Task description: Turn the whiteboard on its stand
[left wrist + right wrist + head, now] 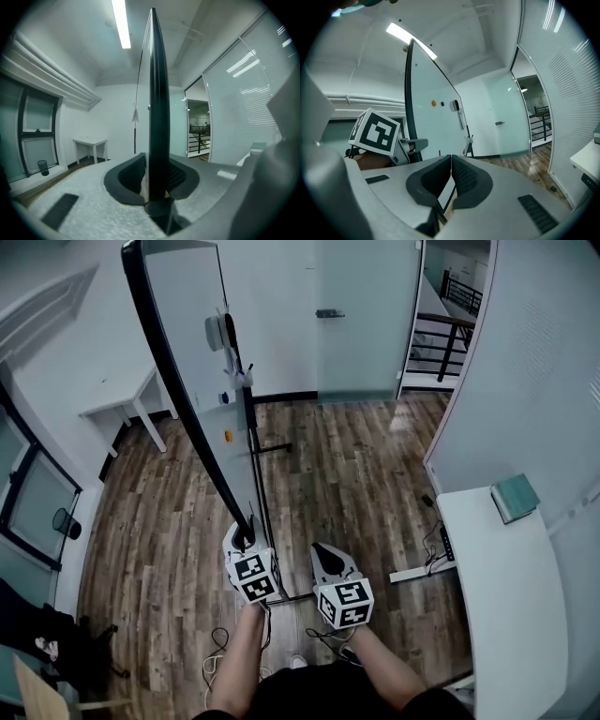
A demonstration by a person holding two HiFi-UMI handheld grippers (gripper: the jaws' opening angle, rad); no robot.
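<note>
The whiteboard (192, 352) stands on its wheeled stand (270, 448), turned so its black-framed edge (178, 399) runs toward me. My left gripper (246, 538) is shut on that edge at its lower near corner. In the left gripper view the dark edge (158, 93) rises straight up between the pads of that gripper (158, 180). My right gripper (325, 559) hangs just right of the board, apart from it. Its jaws (451, 180) are shut with nothing between them. The right gripper view shows the board's white face (431, 122) and the left gripper's marker cube (375, 131).
A white desk (506, 587) with a teal book (515, 497) stands at the right. A small white table (122, 399) is at the far left behind the board. A glass door (366, 315) and stair railing (450, 334) lie ahead. Cables (220, 643) trail on the wooden floor near my feet.
</note>
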